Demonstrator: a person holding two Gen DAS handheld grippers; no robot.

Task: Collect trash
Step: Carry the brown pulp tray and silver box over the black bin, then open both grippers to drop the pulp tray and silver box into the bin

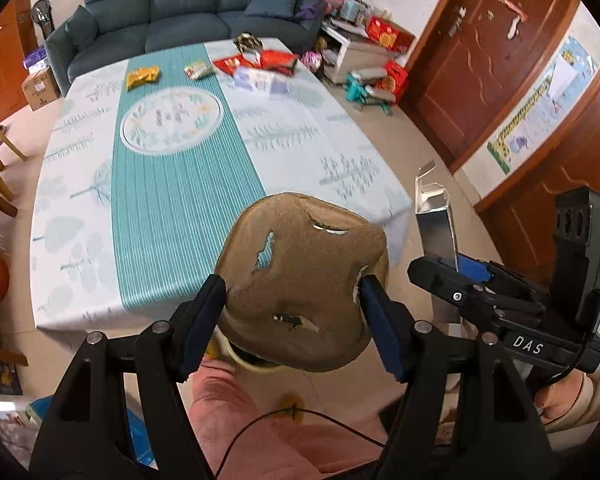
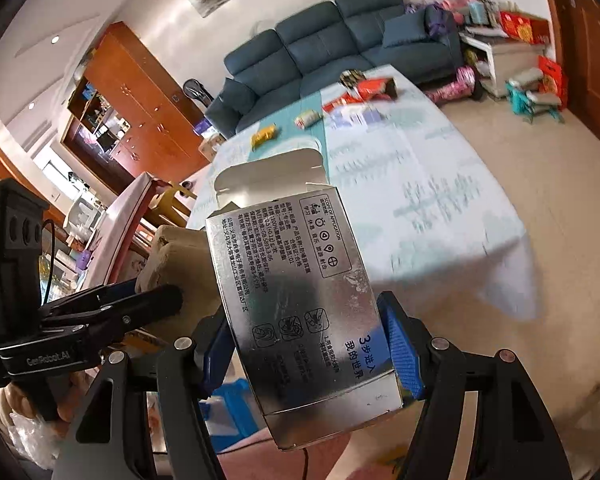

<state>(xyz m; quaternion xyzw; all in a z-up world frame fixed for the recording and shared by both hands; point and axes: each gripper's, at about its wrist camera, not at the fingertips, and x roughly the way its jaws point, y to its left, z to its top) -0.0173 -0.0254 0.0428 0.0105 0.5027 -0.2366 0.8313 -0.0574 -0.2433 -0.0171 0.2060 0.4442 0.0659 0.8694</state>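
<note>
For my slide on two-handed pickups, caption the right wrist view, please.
Right gripper clamps an open silver carton beside the table; left gripper carries a torn brown pulp tray.

Even daylight fills both views, with no hard shadows on the surface (image 1: 148, 200) beyond the left claw (image 1: 292, 292); in the right wrist view a window (image 2: 56, 168) glows pale far to the left of the right claw (image 2: 312, 344). The silver box (image 2: 300, 300) held in that claw shows soft glare and a dark reflection. Motion blur smears the wrappers (image 1: 256, 64) far ahead, and fisheye distortion bends and darkens the edges.
</note>
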